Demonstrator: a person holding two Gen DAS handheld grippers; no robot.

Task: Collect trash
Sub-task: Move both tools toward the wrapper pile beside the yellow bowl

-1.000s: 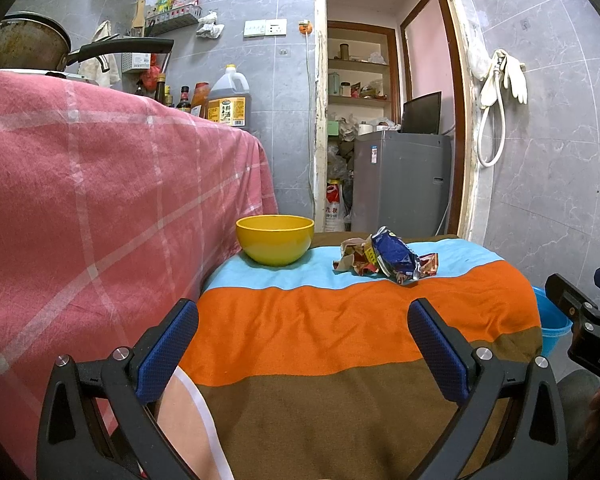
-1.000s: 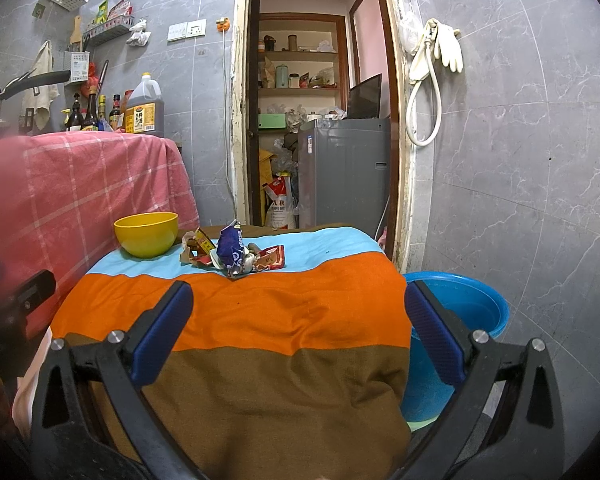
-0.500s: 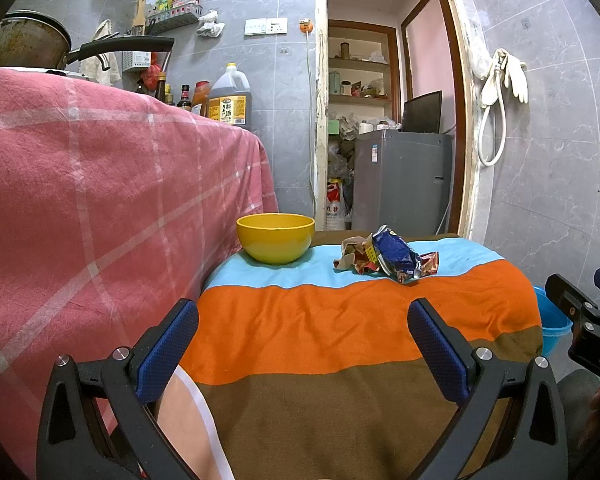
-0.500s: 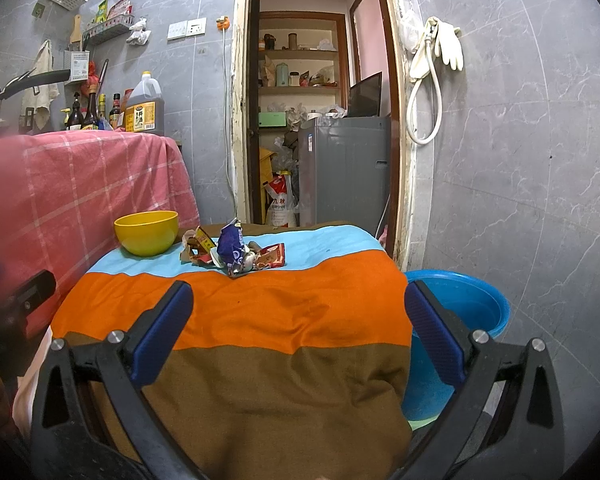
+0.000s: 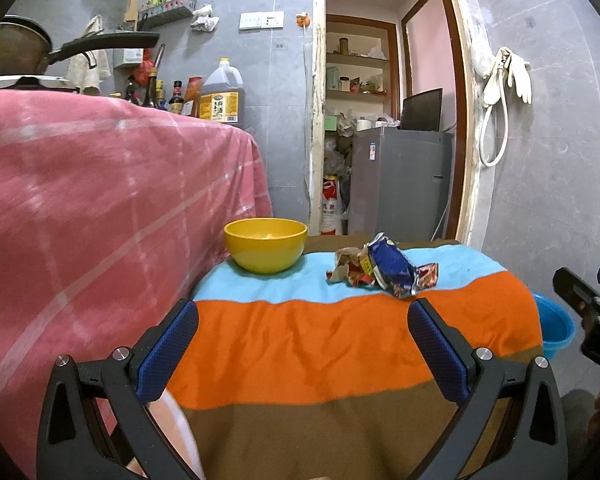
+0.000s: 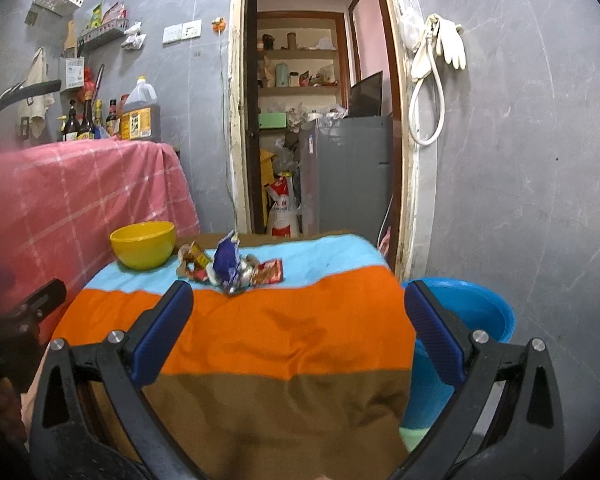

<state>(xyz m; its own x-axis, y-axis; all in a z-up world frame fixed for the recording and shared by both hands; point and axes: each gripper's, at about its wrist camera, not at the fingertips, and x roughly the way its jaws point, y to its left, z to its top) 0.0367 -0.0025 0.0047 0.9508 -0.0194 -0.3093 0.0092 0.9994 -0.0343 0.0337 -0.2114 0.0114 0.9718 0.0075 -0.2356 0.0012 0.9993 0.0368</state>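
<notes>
A pile of crumpled snack wrappers (image 5: pixel 384 266) lies on the light blue stripe at the far end of the striped cloth-covered table (image 5: pixel 320 352); it also shows in the right wrist view (image 6: pixel 230 266). A yellow bowl (image 5: pixel 265 244) stands to its left, also in the right wrist view (image 6: pixel 143 244). A blue basin (image 6: pixel 464 320) sits on the floor right of the table. My left gripper (image 5: pixel 303 344) is open and empty over the near part of the table. My right gripper (image 6: pixel 298 332) is open and empty, nearer the table's right side.
A pink plaid cloth covers a higher counter (image 5: pixel 100 200) on the left, with a pan, bottles and an oil jug on it. A doorway with a grey fridge (image 5: pixel 396 184) is behind the table. The grey tiled wall (image 6: pixel 520 160) is on the right.
The right wrist view has shifted slightly, with a little motion blur; the left gripper holds still. Nothing on the table has moved.
</notes>
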